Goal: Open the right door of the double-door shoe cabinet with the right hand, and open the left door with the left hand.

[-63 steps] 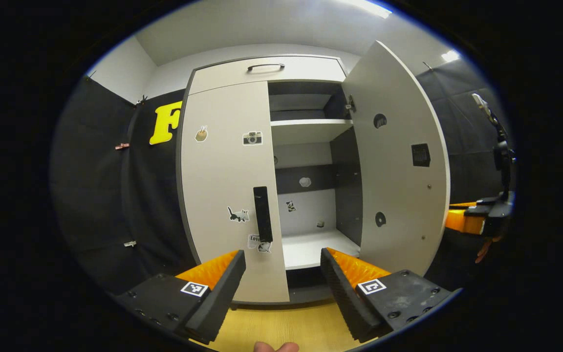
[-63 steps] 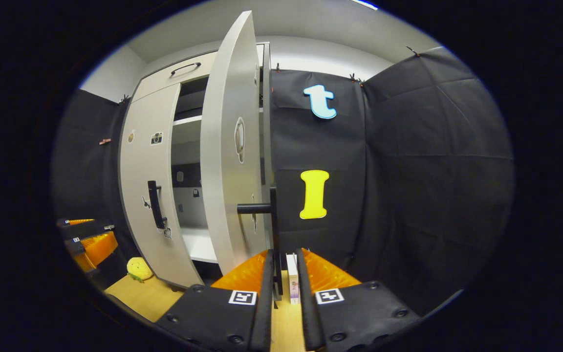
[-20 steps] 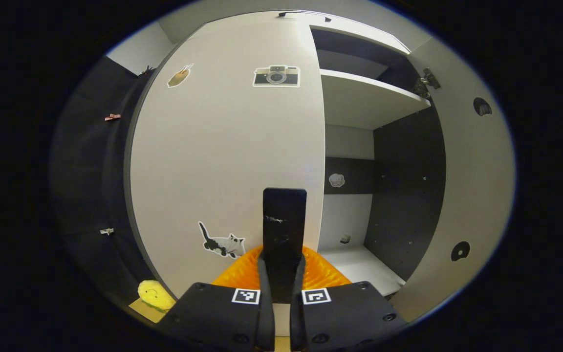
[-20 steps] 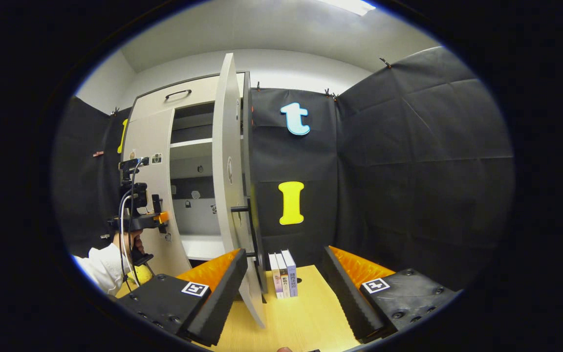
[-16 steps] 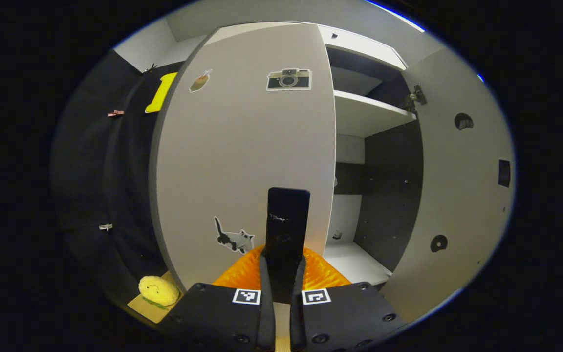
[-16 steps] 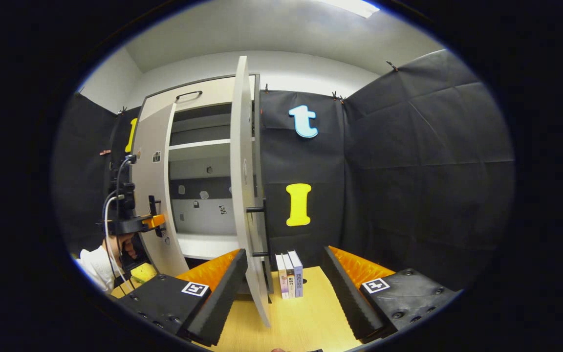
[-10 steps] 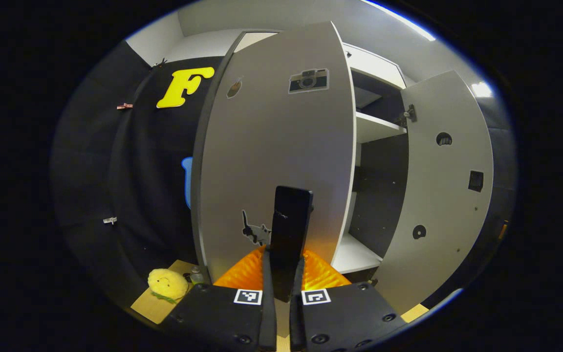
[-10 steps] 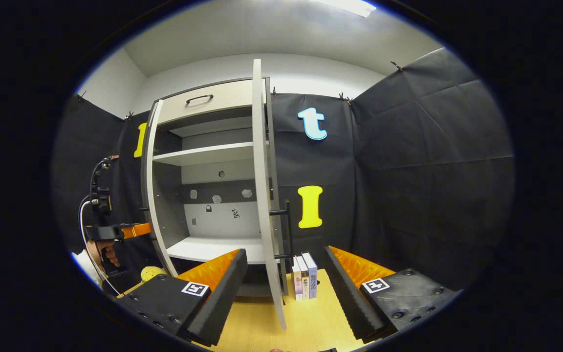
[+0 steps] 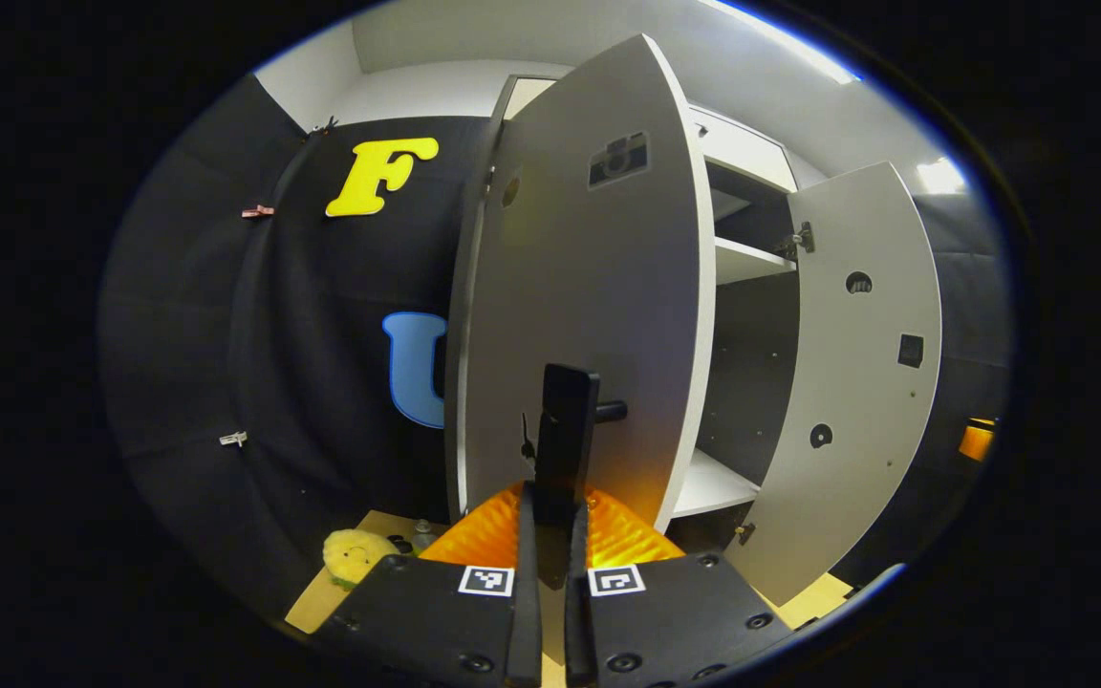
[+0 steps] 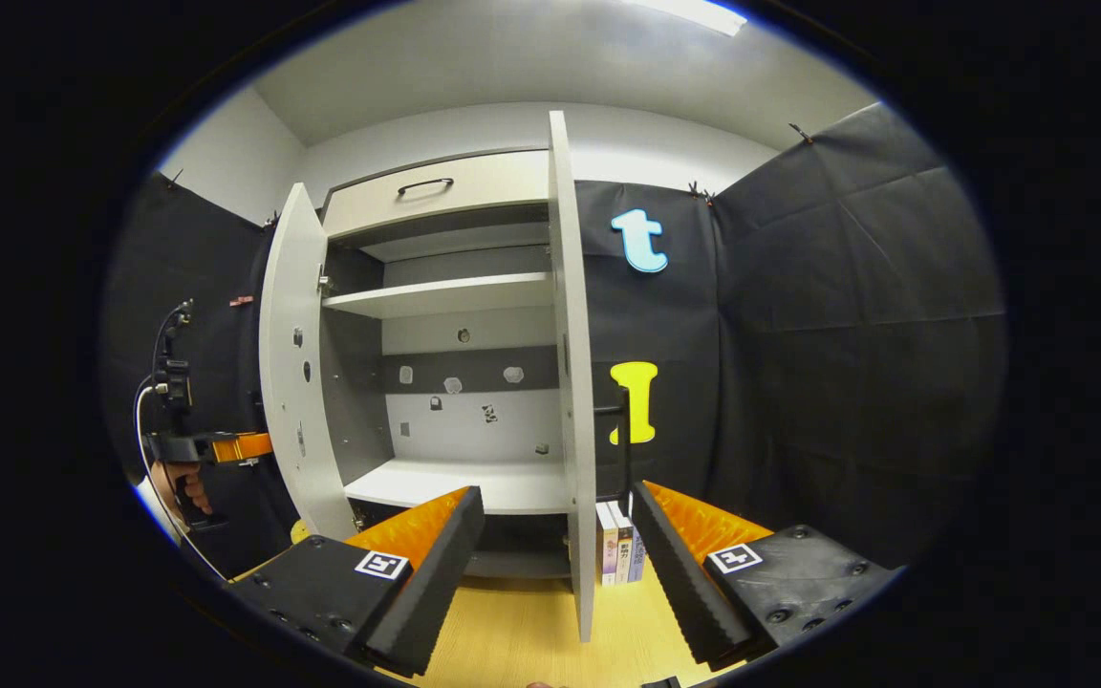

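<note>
The pale shoe cabinet (image 10: 436,203) stands with both doors swung out. In the left gripper view, my left gripper (image 9: 550,499) is shut on the black vertical handle (image 9: 565,420) of the left door (image 9: 589,306), which stands far open; the right door (image 9: 861,382) shows its inner face beyond. In the right gripper view, my right gripper (image 10: 555,505) is open and holds nothing. The right door (image 10: 572,382) stands edge-on just beyond its fingers, with its handle (image 10: 621,440) on the right side. Farther left, a hand holds the left gripper (image 10: 216,446) by the left door (image 10: 288,382).
Inside the cabinet are a bare upper shelf (image 10: 441,294) and a bottom shelf (image 10: 460,483). A few books (image 10: 617,556) stand on the wooden floor behind the right door. A yellow plush toy (image 9: 355,554) lies on the floor left of the left door.
The left door has swung farther out with my left gripper shut on its handle. My right gripper, which held the right door's handle 3 s ago, stays open and apart from it.
</note>
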